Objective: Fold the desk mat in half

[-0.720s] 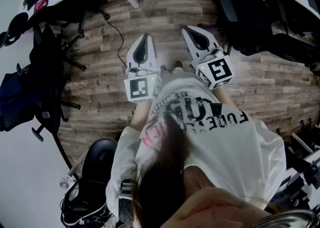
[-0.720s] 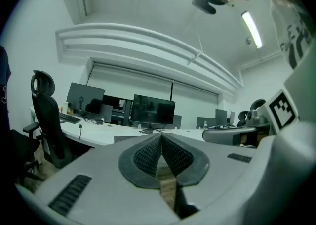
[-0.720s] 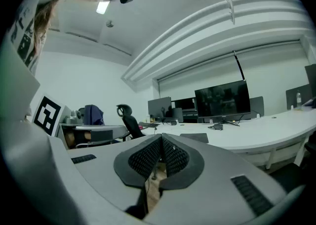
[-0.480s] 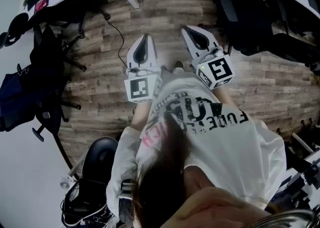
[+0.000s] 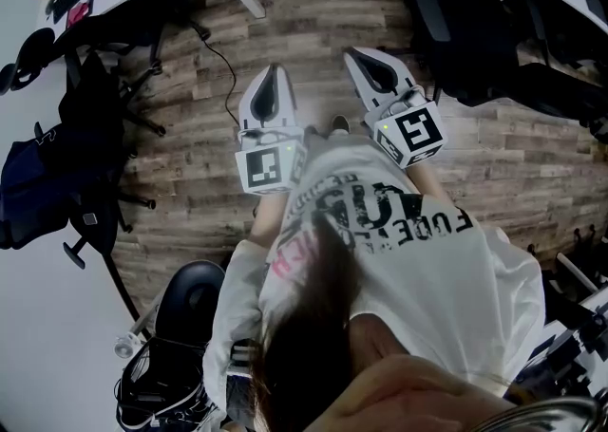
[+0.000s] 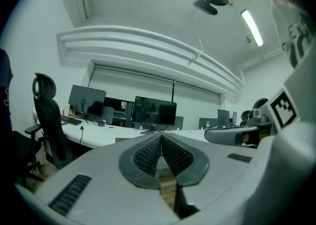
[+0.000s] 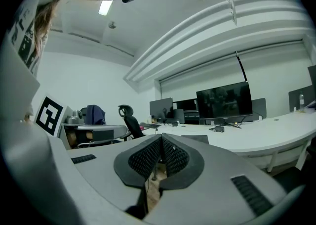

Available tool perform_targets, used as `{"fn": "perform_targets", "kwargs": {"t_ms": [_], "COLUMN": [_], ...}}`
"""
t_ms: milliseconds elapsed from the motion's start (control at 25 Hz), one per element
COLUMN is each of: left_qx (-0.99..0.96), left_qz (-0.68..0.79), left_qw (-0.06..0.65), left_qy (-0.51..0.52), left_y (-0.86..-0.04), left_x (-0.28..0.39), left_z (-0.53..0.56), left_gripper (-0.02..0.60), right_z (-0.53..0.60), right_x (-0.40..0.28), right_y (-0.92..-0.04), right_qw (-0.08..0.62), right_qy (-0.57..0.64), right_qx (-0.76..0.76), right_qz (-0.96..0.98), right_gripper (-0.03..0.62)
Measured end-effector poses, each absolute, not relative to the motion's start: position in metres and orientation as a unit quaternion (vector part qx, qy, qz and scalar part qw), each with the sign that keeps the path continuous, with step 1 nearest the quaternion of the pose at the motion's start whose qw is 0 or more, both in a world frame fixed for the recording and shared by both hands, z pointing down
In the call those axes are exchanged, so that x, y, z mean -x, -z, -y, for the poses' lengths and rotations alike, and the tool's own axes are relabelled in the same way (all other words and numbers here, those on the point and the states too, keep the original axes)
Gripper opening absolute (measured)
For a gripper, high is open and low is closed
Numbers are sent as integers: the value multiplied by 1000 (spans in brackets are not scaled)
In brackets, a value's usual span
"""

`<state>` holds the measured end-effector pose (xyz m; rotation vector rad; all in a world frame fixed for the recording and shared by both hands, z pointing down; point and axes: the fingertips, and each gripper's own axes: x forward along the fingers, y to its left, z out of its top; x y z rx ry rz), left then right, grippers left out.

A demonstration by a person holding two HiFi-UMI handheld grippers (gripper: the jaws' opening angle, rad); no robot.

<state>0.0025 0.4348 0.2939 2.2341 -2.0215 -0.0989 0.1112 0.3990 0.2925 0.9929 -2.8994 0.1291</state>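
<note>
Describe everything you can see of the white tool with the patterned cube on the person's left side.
The white plastic left claw is held out in front of the person's waist, pointing forward above the brown wood-plank floor. Its body tapers to a rounded nose with a dark slot. A cube with black-and-white square markers sits at its rear. Its two dark ribbed pads meet at the tips, so it is shut, with nothing between them.

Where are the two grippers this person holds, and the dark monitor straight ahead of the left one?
left gripper point(image 5: 275, 72), head view, tips of its closed fingers.
right gripper point(image 5: 354, 56), head view, tips of its closed fingers.
monitor point(image 6: 154, 111), left gripper view, middle of its dark screen.
</note>
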Motion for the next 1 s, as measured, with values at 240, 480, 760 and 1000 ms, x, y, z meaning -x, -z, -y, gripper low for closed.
{"fn": "perform_targets", "kwargs": {"t_ms": [240, 480, 760, 1000], "left_qx": [-735, -733, -734, -732], "left_qz": [674, 675, 673, 673], "left_qw": [63, 78, 88, 96], "left_qy": [39, 36, 37, 43], "left_y": [-295, -304, -312, -313], "left_x": [-8, -14, -3, 31], "left_z": [-433, -435, -421, -385], "left_gripper": [5, 5, 5, 5], "right_z": [-399, -395, -378, -346], "right_x": [-116, -125, -116, -80], "right_y": [-289, -296, -305, -308], "right_qw": [14, 28, 38, 46], "right_qy": [-43, -60, -77, -81], "right_qx": [-308, -316, -320, -315], "right_qz": [950, 946, 943, 944], "right_gripper": [0, 0, 0, 0]}}
